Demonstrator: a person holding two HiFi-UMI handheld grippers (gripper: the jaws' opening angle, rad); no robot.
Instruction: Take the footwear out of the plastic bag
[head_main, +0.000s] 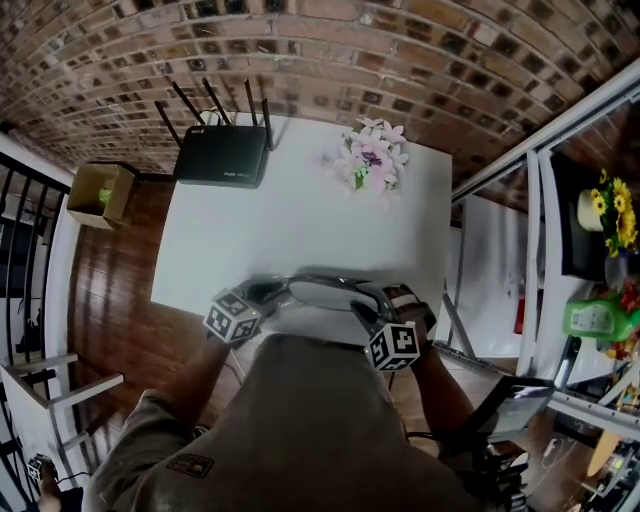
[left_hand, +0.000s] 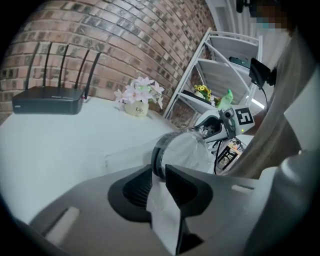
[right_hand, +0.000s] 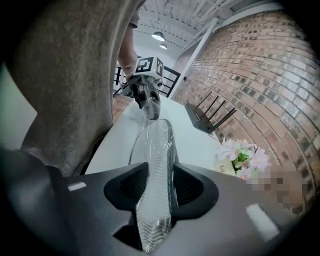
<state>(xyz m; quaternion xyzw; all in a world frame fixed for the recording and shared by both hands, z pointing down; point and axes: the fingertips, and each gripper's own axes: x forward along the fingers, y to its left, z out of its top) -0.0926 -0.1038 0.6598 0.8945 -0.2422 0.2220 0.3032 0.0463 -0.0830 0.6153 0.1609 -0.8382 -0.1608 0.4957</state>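
Head view: the white table (head_main: 300, 230) fills most of the scene. At its near edge, close against the person's body, the plastic bag (head_main: 325, 292) spans between both tools. Inside it is the footwear (right_hand: 157, 145), fully wrapped, its treaded sole toward the right gripper's camera. The right gripper (right_hand: 159, 187) is clamped across that sole through the film. The left gripper (left_hand: 159, 182) is nearly closed, nipping a loose flap of the bag. Step, as I judge it: both grips set, extraction not begun. The next move calls for drawing film and shoe apart, though the right jaws pin plastic too, which may hold the bag on. The shelving unit (head_main: 560, 250) is at the right. The router (head_main: 222, 153), cardboard box (head_main: 100, 192) and flower pot (head_main: 372, 160) are well apart.
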